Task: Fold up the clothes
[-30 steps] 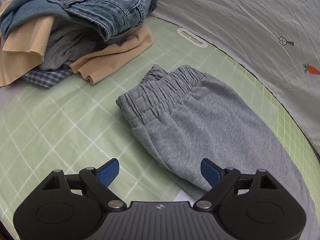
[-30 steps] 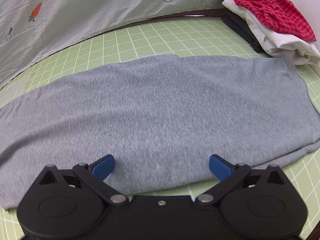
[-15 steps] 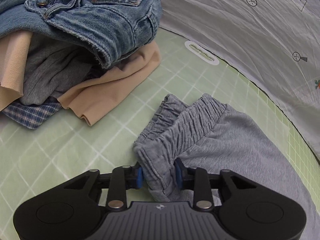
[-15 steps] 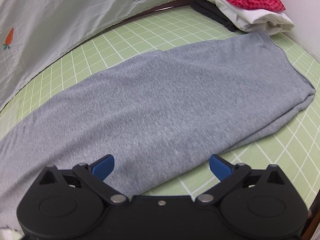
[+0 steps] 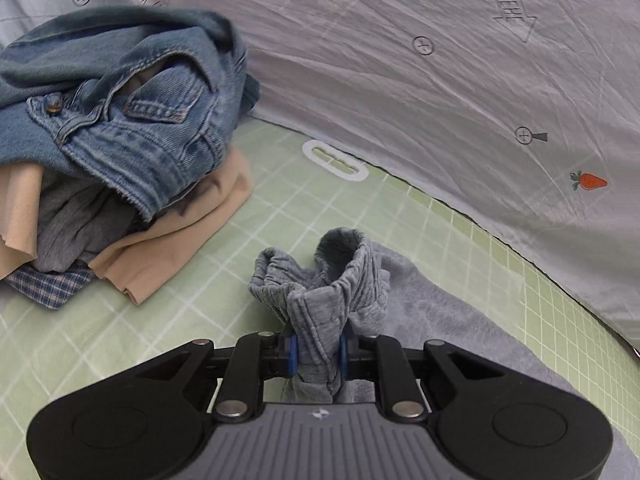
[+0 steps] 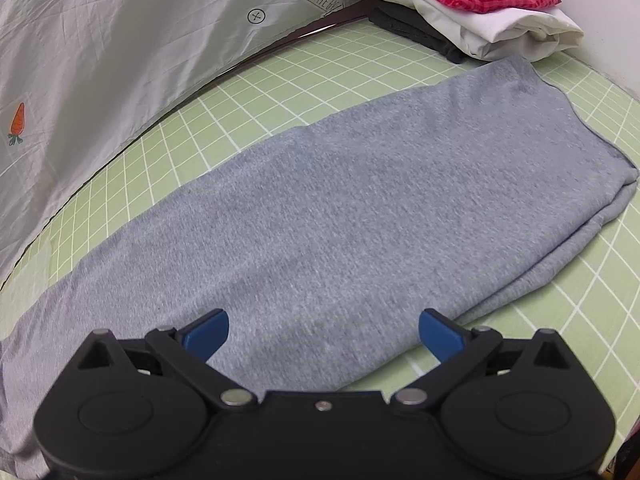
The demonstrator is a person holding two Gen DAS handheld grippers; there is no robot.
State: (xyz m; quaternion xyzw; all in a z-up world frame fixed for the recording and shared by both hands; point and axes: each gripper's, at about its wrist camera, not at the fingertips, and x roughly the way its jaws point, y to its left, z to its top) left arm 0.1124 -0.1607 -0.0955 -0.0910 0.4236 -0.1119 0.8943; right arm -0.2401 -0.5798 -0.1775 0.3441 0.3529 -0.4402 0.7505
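On green mat (image 5: 120,320) | left hand-held gripper (image 5: 316,354) closing on sweatpants (image 5: 332,280) waistband, pads mostly buried | right hand-held gripper (image 6: 323,330) released

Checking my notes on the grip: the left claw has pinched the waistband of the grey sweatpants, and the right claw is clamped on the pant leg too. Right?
Not quite. The right claw is open over the grey sweatpants, gripping nothing, as the right wrist view shows. The left claw does pinch the waistband.

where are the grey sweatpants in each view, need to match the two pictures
Left wrist: grey sweatpants at lower centre and right, waistband bunched up between the closing jaws of the left gripper.
Right wrist: they fill the middle as a long flat band, leg end at the right; the right gripper is open above them.
Shared landmark: the carrot print on the pale sheet.
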